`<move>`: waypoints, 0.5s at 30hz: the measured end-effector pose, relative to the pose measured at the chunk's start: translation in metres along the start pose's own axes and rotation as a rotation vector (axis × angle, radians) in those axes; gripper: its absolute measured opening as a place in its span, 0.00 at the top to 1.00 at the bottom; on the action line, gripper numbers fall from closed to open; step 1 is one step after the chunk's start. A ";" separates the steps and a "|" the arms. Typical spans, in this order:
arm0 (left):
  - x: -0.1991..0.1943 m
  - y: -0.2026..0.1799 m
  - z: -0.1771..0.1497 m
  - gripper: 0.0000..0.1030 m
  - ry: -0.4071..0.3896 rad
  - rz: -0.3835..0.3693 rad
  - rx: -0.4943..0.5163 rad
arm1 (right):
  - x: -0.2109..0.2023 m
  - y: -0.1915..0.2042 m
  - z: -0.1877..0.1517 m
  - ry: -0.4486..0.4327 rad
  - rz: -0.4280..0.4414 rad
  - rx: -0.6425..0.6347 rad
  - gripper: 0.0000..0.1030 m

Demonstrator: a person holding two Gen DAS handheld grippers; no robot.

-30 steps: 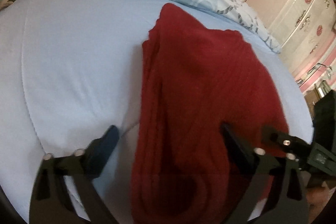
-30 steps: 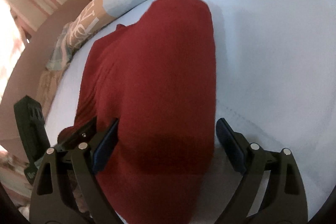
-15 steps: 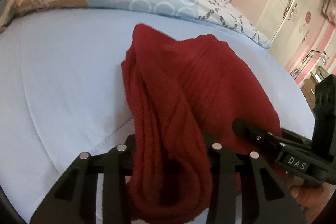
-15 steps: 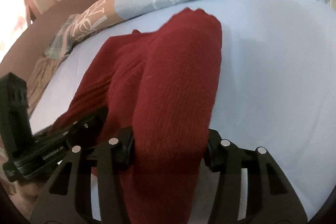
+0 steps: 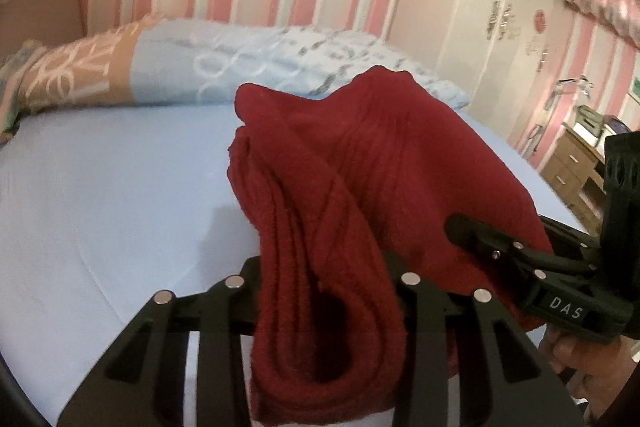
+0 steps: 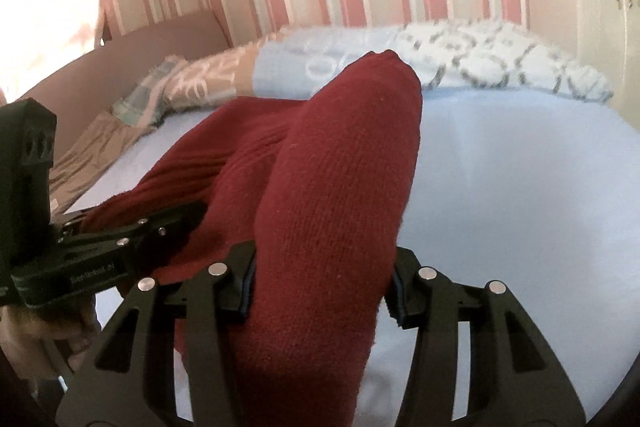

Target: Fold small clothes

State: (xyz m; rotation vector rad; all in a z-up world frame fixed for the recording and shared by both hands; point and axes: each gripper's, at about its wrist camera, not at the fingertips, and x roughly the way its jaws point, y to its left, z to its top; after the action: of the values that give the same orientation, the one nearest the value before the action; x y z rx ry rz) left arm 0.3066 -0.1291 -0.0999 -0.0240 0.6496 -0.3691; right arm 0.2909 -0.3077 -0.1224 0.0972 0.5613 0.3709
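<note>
Left gripper (image 5: 324, 291) clamped on near end of red knit garment (image 5: 384, 163), jaws just closed. Right gripper (image 6: 320, 279) likewise, on the other near corner. Garment's long axis runs straight ahead from both; far end rests on the pale blue bed (image 5: 100, 187). Hands equally near. Thick ribbed knit, soft, bunched in layered folds.

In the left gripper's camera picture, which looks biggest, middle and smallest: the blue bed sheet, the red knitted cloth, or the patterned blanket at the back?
1. Blue bed sheet, biggest.
2. Red knitted cloth, though it looks bigger for being close to the camera.
3. Patterned blanket, smallest, lying farthest away.
</note>
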 end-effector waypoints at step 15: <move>-0.017 -0.172 -0.026 0.64 -0.019 0.107 0.072 | -0.125 -0.089 -0.047 -0.023 -0.090 -0.054 0.51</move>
State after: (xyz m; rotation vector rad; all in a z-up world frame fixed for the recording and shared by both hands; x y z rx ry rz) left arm 0.2225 -0.2817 -0.0875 0.0759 0.6153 -0.2886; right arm 0.1959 -0.4372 -0.1163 0.0238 0.5308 0.2974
